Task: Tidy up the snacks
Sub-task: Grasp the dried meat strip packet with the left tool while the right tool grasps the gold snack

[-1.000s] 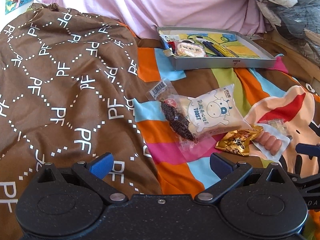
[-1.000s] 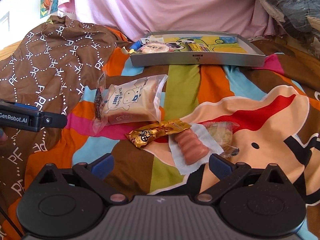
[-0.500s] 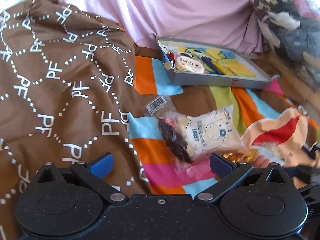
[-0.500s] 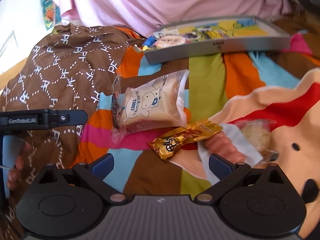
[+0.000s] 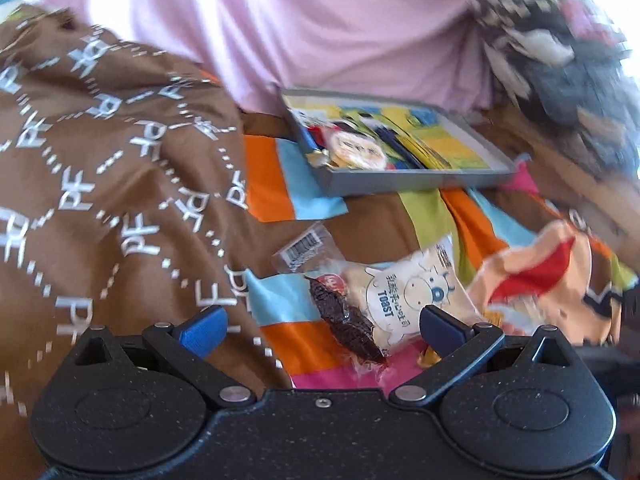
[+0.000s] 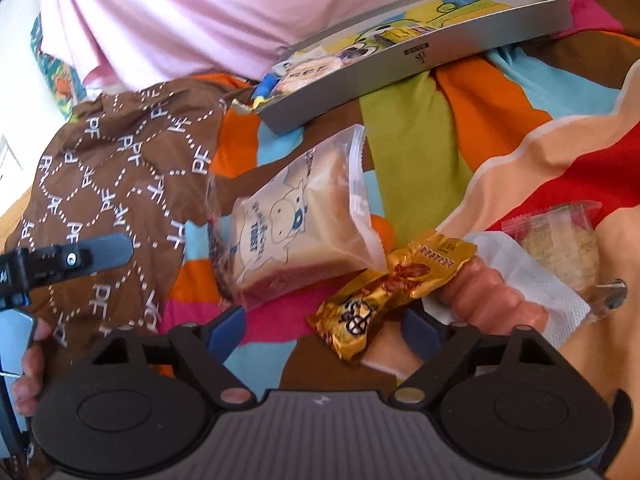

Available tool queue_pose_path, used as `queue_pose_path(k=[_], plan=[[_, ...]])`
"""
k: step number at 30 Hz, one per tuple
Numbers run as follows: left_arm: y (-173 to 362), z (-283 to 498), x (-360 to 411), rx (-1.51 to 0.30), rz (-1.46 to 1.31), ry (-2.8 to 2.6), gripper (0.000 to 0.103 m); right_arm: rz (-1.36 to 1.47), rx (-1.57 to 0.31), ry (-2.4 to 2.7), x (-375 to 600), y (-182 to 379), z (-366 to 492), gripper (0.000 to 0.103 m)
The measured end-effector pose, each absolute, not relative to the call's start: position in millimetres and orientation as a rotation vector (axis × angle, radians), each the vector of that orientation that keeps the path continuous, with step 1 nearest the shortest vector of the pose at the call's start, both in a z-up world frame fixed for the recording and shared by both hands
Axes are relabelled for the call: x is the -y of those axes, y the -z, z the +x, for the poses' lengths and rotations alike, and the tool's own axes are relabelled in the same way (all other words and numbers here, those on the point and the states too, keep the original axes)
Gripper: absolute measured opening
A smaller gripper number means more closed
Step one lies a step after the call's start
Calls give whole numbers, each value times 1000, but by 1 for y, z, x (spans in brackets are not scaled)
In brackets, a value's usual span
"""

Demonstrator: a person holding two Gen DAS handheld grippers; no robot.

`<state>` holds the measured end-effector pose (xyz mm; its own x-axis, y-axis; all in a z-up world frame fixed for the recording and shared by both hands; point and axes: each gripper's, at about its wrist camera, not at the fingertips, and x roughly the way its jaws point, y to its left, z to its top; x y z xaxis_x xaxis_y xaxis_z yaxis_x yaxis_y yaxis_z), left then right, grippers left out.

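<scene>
Loose snacks lie on a colourful bedspread. A toast pack [image 5: 408,300] [image 6: 296,236] with a cow print rests beside a clear pack of dark dried fruit [image 5: 344,324]. My left gripper [image 5: 322,326] is open, its blue fingers straddling the dark pack just above it. To the right lie a gold wrapper [image 6: 384,288], a sausage pack [image 6: 500,300] and a clear cracker pack [image 6: 560,248]. My right gripper [image 6: 324,326] is open, close over the gold wrapper. A grey tray [image 5: 408,182] [image 6: 420,56] at the back holds several snacks.
A brown patterned cloth [image 5: 100,200] [image 6: 116,184] is bunched up on the left. A pink sheet [image 5: 300,20] hangs behind the tray. Patterned bundled fabric [image 5: 560,64] sits at the far right. The left gripper's finger [image 6: 80,258] and a hand [image 6: 28,376] show at the right view's left edge.
Both grippers have moved forward and down toward the snacks. The left now straddles the dark fruit pack; the right has closed in on the gold wrapper and tilted. Nothing was grasped.
</scene>
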<state>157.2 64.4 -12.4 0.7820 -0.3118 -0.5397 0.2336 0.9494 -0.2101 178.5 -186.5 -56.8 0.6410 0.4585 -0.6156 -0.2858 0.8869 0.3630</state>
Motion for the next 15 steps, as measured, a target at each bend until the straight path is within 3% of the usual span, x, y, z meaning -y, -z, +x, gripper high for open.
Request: queue_pose_path(k=[4, 8, 10, 15], plan=[[15, 179, -61, -699, -212, 331, 102, 225, -758, -445, 182, 60, 180, 75], [25, 198, -49, -751, -305, 307, 101, 273, -761, -439, 189, 64, 179, 57], [34, 208, -44, -788, -367, 233, 100, 298, -748, -437, 192, 67, 177, 56], [54, 221, -39, -869, -460, 124, 86, 320, -732, -422, 193, 69, 177, 54]])
